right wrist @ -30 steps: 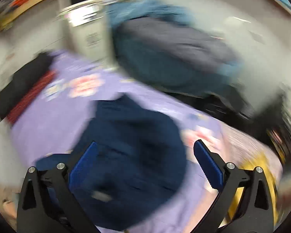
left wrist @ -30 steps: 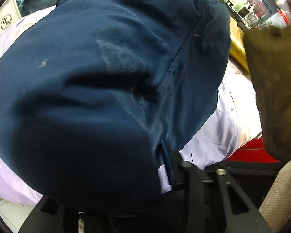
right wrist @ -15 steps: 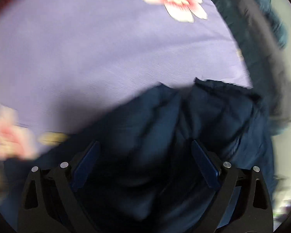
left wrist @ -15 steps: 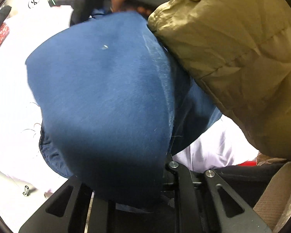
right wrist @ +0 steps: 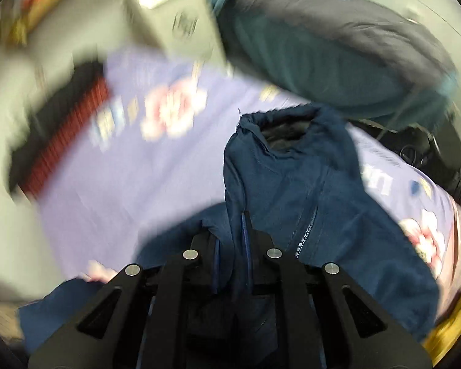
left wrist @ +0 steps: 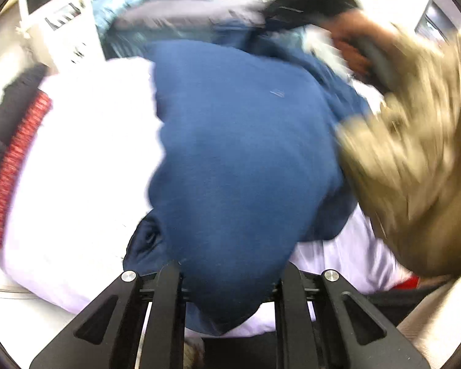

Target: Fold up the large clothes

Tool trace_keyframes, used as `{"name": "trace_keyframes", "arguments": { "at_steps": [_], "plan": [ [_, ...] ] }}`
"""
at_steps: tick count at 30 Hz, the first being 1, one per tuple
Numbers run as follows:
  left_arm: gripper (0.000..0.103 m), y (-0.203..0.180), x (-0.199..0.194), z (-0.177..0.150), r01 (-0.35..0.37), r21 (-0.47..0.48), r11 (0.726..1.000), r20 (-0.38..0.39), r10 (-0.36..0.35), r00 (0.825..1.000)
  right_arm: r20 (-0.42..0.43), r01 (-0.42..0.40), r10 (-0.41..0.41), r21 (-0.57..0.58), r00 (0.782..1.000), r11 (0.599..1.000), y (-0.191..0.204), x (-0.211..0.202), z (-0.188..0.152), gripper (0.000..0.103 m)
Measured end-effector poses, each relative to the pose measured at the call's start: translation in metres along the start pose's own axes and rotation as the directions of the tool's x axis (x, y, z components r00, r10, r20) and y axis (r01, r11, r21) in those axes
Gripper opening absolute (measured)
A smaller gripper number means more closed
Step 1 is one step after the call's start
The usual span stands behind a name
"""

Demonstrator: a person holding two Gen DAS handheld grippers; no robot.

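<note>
Right gripper (right wrist: 230,246): jaws just closed, clamped on a fold of the navy jacket (right wrist: 307,190) at lower centre of its view. Left gripper (left wrist: 227,279): jaws together, nipping another part of the same cloth, which drapes over them.
Jacket: soft, limp, light, probably slippery; best taken by hems or corners.
Beneath: floral lilac sheet (right wrist: 123,178).
Nearby: teal-grey garment (right wrist: 322,46), upper right; tan sleeve (left wrist: 415,160) crowding right; red-black item (left wrist: 12,160), left edge.

Matt navy cloth jacket (right wrist: 316,190) with a metal-toothed zip (right wrist: 305,233), smooth lilac flowered bedsheet (right wrist: 132,178) beneath the jacket, matt black plastic right gripper (right wrist: 232,255), khaki cloth sleeve (left wrist: 415,166)
</note>
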State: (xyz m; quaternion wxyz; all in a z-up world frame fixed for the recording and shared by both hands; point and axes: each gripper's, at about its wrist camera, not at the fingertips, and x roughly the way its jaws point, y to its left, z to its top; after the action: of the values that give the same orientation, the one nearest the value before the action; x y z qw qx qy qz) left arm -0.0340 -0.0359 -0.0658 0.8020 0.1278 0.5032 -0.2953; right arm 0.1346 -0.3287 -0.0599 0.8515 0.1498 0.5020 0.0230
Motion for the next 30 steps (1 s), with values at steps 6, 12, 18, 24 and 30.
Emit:
{"name": "trace_keyframes", "arguments": {
  "at_steps": [6, 12, 18, 24, 30],
  "plan": [
    [0.013, 0.035, -0.096, 0.045, -0.193, -0.104, 0.976, 0.248, 0.213, 0.945, 0.260, -0.159, 0.124, 0.118, 0.958, 0.980, -0.045, -0.165, -0.043, 0.012],
    [0.012, 0.053, -0.201, 0.083, -0.209, -0.136, 0.968, 0.474, 0.249, 0.845, 0.470, -0.278, 0.256, -0.024, 0.844, 0.960, -0.018, -0.298, -0.106, 0.004],
    [0.012, 0.032, -0.243, 0.114, -0.197, -0.039, 0.980, 0.533, 0.188, 0.825, 0.611, -0.376, 0.301, -0.005, 0.732, 0.927, -0.019, -0.374, -0.131, 0.005],
    [0.012, 0.044, -0.281, 0.181, -0.154, 0.043, 0.987, 0.658, 0.088, 0.748, 0.709, -0.403, 0.346, -0.095, 0.614, 0.910, -0.014, -0.417, -0.114, 0.005],
    [0.012, 0.085, -0.184, 0.259, -0.016, -0.032, 0.999, 0.485, 0.029, 0.874, 0.718, -0.364, 0.058, 0.280, 0.694, 0.888, -0.092, -0.356, -0.074, 0.026]
  ]
}}
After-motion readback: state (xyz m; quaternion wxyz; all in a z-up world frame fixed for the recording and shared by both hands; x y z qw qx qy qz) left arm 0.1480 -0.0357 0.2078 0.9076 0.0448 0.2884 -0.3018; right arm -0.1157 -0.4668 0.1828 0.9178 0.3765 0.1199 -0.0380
